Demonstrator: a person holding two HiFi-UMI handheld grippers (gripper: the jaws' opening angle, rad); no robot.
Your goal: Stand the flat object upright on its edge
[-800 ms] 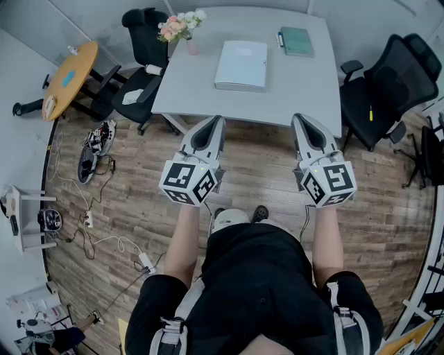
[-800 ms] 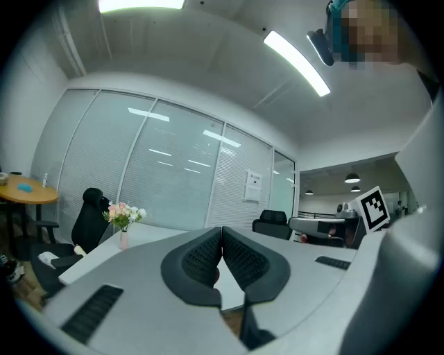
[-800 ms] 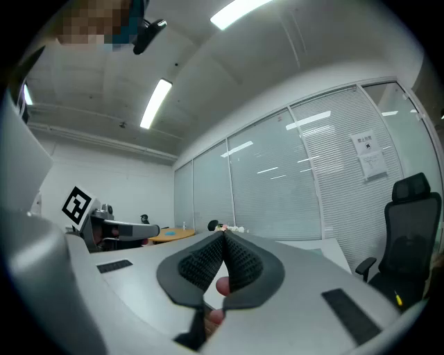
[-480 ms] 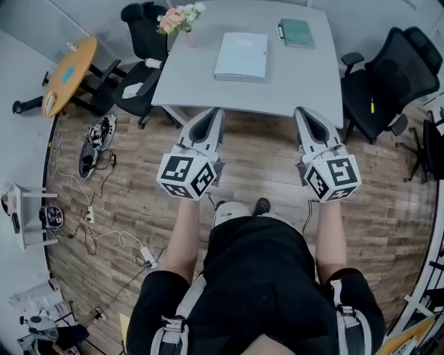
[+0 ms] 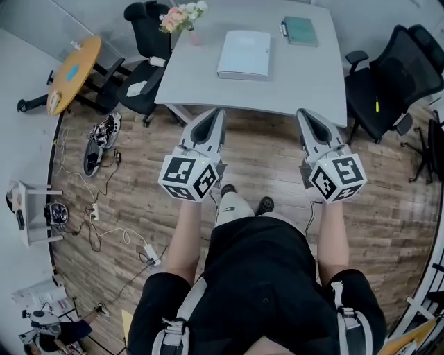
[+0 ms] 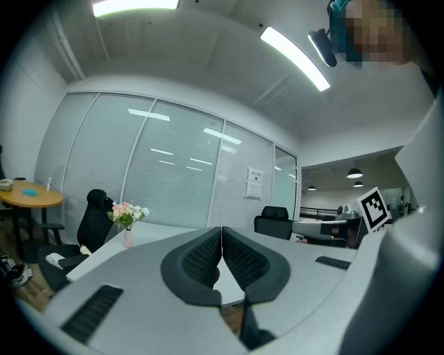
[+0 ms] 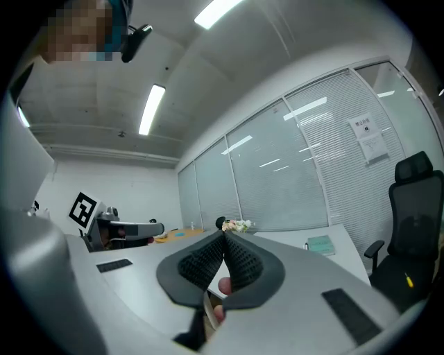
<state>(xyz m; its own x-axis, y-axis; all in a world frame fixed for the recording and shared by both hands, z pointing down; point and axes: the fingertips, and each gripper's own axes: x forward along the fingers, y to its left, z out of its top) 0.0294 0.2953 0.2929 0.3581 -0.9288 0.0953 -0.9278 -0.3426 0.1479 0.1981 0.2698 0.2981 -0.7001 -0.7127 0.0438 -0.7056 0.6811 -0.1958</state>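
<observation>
Ahead, table (image 5: pixel 305 76) with white binder (image 5: pixel 244 54), plank floor (image 5: pixel 263 163); left gripper (image 5: pixel 216 112), right gripper (image 5: pixel 305 113) fingers (image 7: pixel 201 262) together.

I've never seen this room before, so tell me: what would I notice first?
First, the left gripper and right gripper, both shut and empty, side by side above the wooden floor. Just beyond them stands a grey table with a white binder lying flat in its middle, a green notebook at its far right and flowers at its far left corner.

Right gripper (image 5: pixel 304 113) slightly further right
</observation>
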